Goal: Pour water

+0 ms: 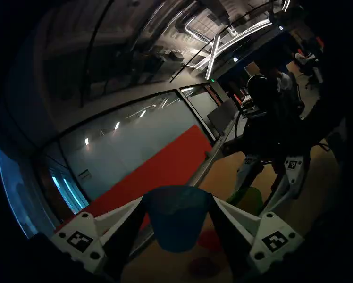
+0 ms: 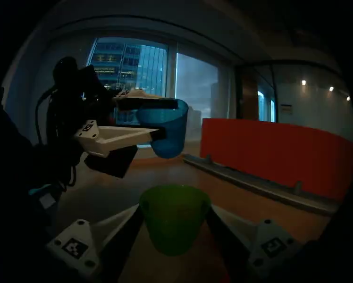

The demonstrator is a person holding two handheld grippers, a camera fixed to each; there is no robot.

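Right gripper view: the right gripper [image 2: 175, 210] is pinching an upright green cup [image 2: 175, 228], mouth up; beyond, the left gripper [image 2: 166, 119] is clamping a slightly leaning blue cup [image 2: 172, 137].

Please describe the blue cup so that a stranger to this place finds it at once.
In the right gripper view, start at the long red wall panel. Left of it, before the window, the left gripper holds the blue cup in the air. Its neighbour, the green cup, is lower and nearer.
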